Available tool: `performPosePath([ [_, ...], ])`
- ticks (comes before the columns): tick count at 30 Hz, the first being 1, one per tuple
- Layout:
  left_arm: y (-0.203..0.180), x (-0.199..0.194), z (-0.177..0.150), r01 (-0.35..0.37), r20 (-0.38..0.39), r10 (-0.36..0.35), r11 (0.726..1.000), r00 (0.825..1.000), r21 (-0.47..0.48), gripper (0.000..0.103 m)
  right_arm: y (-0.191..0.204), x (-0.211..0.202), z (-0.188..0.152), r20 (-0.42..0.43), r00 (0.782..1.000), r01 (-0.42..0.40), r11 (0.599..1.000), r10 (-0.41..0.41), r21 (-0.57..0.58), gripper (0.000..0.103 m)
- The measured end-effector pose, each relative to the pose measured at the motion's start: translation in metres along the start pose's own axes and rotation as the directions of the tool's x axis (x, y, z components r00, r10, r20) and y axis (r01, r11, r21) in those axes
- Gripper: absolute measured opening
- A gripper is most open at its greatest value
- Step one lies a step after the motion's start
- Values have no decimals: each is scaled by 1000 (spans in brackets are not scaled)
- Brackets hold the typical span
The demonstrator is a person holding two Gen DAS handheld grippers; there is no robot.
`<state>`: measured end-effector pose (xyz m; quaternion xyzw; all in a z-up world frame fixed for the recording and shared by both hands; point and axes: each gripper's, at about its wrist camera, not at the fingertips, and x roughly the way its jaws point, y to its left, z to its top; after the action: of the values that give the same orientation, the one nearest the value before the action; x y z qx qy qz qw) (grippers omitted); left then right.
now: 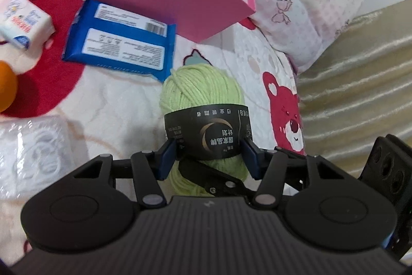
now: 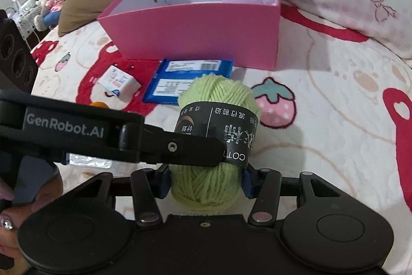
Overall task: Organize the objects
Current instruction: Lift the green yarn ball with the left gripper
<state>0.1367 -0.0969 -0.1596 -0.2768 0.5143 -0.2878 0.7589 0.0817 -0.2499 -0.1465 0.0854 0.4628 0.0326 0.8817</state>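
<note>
Two grippers clamp one green yarn ball (image 1: 203,99): the left gripper (image 1: 209,155) squeezes its black label, the right gripper (image 2: 206,183) its lower end, just above the bed (image 2: 322,146) near the pink box (image 2: 195,32). Risk: uneven pulls could slip the label or drop the soft yarn.

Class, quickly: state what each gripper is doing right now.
Left gripper: shut on the green yarn ball.
Right gripper: shut on the same yarn ball.
</note>
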Motion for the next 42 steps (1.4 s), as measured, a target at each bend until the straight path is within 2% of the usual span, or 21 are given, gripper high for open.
performPosePath([
  [8, -6, -25, 0, -35, 13, 35, 999, 999, 7, 54, 9, -10, 4, 10, 998, -58, 998, 58, 12, 56],
  [12, -14, -41, 3, -91, -35, 91, 996, 995, 1, 54, 15, -14, 4, -2, 995, -99, 994, 100, 37, 56],
  [15, -17, -58, 4, -96, -38, 96, 995, 995, 2, 54, 23, -23, 5, 5, 991, -134, 989, 134, 64, 56],
  [22, -32, -87, 4, -156, -35, 158, 986, 987, 64, 54, 41, -41, 12, 29, 985, -173, 981, 172, 81, 56],
  [30, -34, -106, 3, -138, -26, 139, 989, 990, 62, 54, 52, -53, 10, 55, 982, -183, 978, 178, 96, 57],
  [36, -50, -127, 15, -136, 22, 135, 984, 991, 112, 54, 62, -68, 23, 99, 982, -169, 983, 162, 74, 57],
  [42, -61, -147, 33, -151, 76, 141, 977, 987, 151, 54, 69, -78, 42, 165, 971, -185, 980, 172, 69, 57],
])
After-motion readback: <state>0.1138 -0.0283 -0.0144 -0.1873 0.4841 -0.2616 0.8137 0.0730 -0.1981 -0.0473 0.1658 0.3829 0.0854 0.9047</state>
